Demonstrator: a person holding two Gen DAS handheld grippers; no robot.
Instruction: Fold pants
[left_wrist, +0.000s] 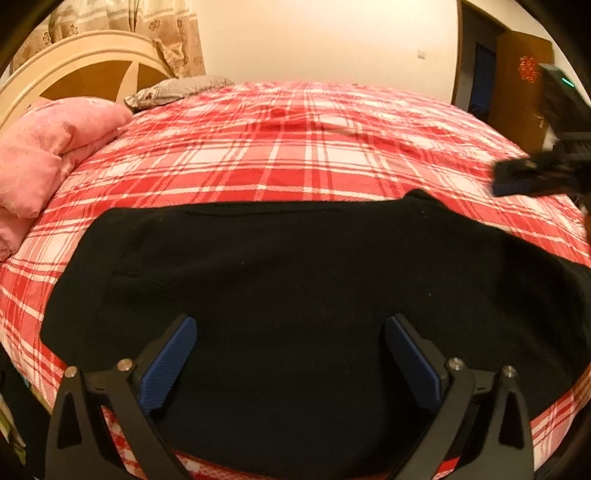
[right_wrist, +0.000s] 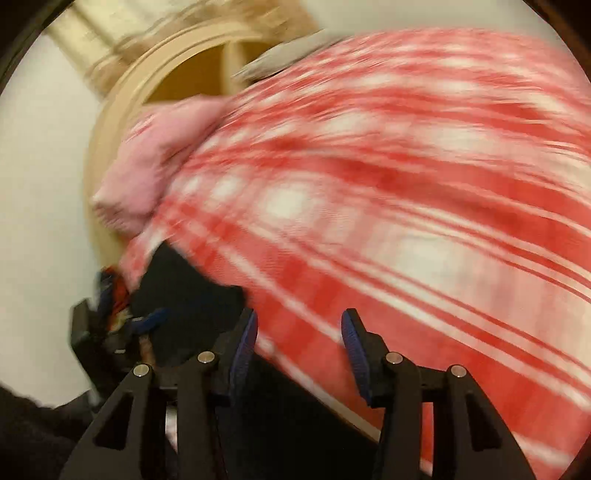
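Black pants (left_wrist: 295, 277) lie spread flat across the near part of a bed with a red and white plaid cover (left_wrist: 295, 147). My left gripper (left_wrist: 290, 325) hovers over the near edge of the pants, open, with nothing between its blue pads. My right gripper (left_wrist: 532, 177) shows at the right edge of the left wrist view, above the cover just past the pants' far right corner. In the blurred right wrist view the right gripper (right_wrist: 299, 325) is open and empty over the plaid cover (right_wrist: 406, 203), with the pants (right_wrist: 192, 295) at lower left.
A folded pink quilt (left_wrist: 40, 155) lies at the left of the bed, by a cream round headboard (left_wrist: 74, 66) and a grey pillow (left_wrist: 177, 88). A doorway and brown door (left_wrist: 517, 92) stand at the far right. Plaid cover stretches beyond the pants.
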